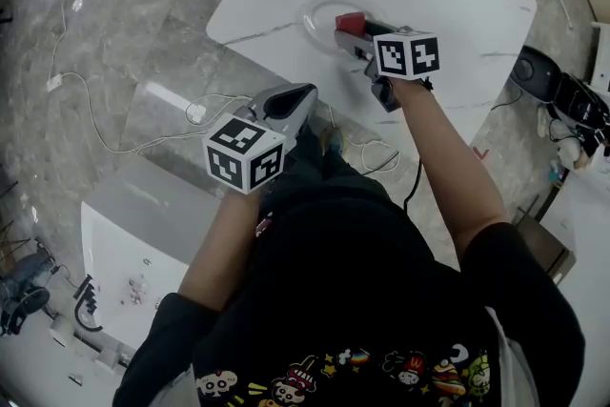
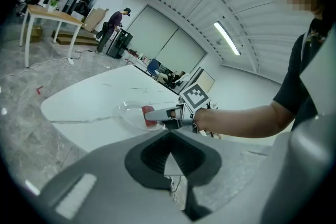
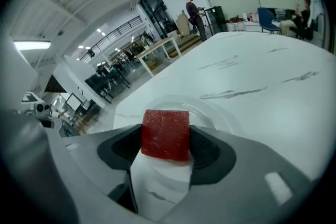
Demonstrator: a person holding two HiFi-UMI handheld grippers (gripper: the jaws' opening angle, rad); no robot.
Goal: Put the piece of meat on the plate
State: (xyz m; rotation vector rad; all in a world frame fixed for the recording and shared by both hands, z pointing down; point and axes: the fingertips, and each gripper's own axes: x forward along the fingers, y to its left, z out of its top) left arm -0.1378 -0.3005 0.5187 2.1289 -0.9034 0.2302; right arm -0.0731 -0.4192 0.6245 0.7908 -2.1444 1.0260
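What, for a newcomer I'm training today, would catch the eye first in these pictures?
The red piece of meat stands out, clamped between the fingers of the right gripper above the clear plate on the white marbled table. The left gripper hangs near the table's near edge, its fingers together and holding nothing.
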